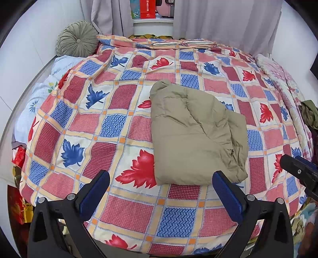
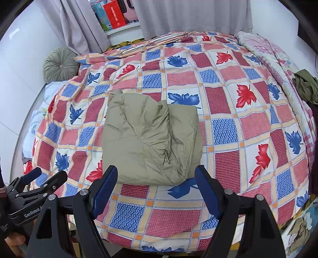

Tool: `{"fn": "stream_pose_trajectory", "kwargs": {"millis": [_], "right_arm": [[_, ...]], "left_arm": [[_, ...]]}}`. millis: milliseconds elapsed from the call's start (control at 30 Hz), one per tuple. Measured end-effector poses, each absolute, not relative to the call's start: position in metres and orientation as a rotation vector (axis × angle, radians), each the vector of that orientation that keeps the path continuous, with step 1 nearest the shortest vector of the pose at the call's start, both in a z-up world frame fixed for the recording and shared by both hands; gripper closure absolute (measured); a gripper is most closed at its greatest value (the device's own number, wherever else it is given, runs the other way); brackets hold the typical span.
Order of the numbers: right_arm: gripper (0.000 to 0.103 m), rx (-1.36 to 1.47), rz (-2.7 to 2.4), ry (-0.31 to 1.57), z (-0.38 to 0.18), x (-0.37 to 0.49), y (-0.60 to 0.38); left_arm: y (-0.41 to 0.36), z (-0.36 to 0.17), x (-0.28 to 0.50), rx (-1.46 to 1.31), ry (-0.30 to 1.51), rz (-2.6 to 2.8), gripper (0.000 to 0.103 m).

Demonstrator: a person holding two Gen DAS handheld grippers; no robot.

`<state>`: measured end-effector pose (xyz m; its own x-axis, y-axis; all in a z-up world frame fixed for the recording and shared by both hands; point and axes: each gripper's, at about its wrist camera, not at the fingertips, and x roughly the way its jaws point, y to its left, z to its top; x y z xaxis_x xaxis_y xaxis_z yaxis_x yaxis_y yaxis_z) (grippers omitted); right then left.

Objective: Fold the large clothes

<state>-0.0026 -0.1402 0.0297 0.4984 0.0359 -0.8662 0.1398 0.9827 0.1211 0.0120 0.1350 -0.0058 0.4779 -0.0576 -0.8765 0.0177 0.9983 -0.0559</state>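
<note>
One khaki jacket [image 1: 195, 137], padded, lies folded into a rough rectangle near the middle of the bed [image 1: 127, 210], on a quilt [image 1: 83, 123] checked in red, blue and cream with red and blue leaf prints. Its creased, bunched edge faces the right side; the near edge sits just beyond both grippers.

Two grippers, black frames with blue pads:
- Left gripper [image 1: 161, 195]: jaws spread wide, nothing between them, pads clear of the jacket, hanging over the quilt just short of the jacket's near edge. It also shows at the lower left of the right wrist view [image 2: 42, 177].
- Right gripper [image 2: 156, 190]: jaws spread wide, empty, the pads flanking the jacket's near edge without pressing on it. Its tip enters the right edge of the left wrist view [image 1: 286, 161].

Other items:
- Round green cushion [image 1: 77, 39] at the far left corner of the bed.
- Grey curtains [image 1: 228, 17] behind the bed, with a red box [image 1: 147, 9] in the gap between them.
- Dark green cloth [image 2: 306, 87], crumpled, at the bed's right edge, well apart from the jacket.
- Pale floral cover [image 1: 39, 93] along the left side.
</note>
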Motion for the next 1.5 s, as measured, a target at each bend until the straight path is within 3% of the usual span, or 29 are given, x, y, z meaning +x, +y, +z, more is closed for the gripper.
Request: {"fn": "stream_pose_trajectory", "kwargs": {"millis": [1500], "right_arm": [[0.021,0.192,-0.065,1.046,0.0272,-0.0042,-0.1373]], "left_arm": [[0.1308,-0.0030,0.0133,-0.047,1.075,-0.029,0.000]]}}
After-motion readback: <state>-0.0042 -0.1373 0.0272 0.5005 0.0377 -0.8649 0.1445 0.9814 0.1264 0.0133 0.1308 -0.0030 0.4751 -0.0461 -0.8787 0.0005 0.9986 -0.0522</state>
